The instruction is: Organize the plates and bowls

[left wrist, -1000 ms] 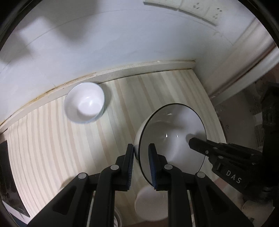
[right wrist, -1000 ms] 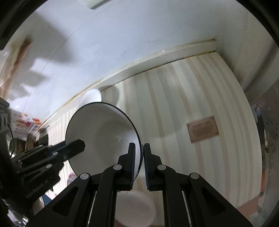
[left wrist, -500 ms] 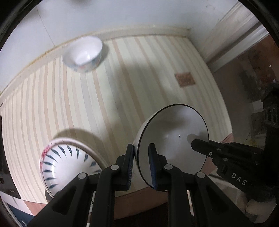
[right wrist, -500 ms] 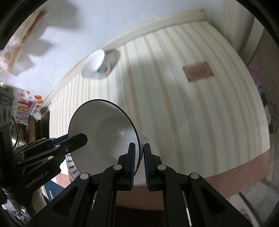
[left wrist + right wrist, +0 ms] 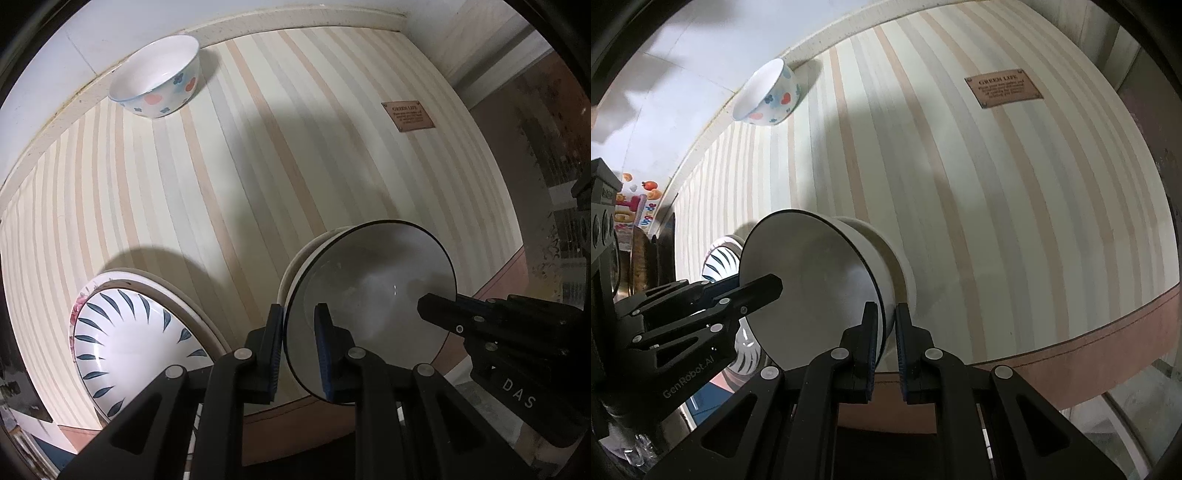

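Observation:
Both grippers hold one white bowl with a thin black rim (image 5: pixel 369 295) (image 5: pixel 812 280), above the near edge of the striped table. My left gripper (image 5: pixel 298 325) is shut on its left rim. My right gripper (image 5: pixel 885 325) is shut on its right rim. A white bowl with blue leaf marks (image 5: pixel 129 343) (image 5: pixel 720 258) sits on a plate at the near left. A small bowl with red and blue spots (image 5: pixel 159 77) (image 5: pixel 768 96) stands at the far left by the wall.
The striped tablecloth (image 5: pixel 295 147) has a brown label (image 5: pixel 408 116) (image 5: pixel 1003 90) at the far right. A white wall runs along the back. The table's brown front edge (image 5: pixel 1071 369) lies just below the held bowl.
Both grippers have pulled back and up with the black-rimmed bowl, away from the wall toward the near edge. The leaf-pattern bowl and the label have come into view.

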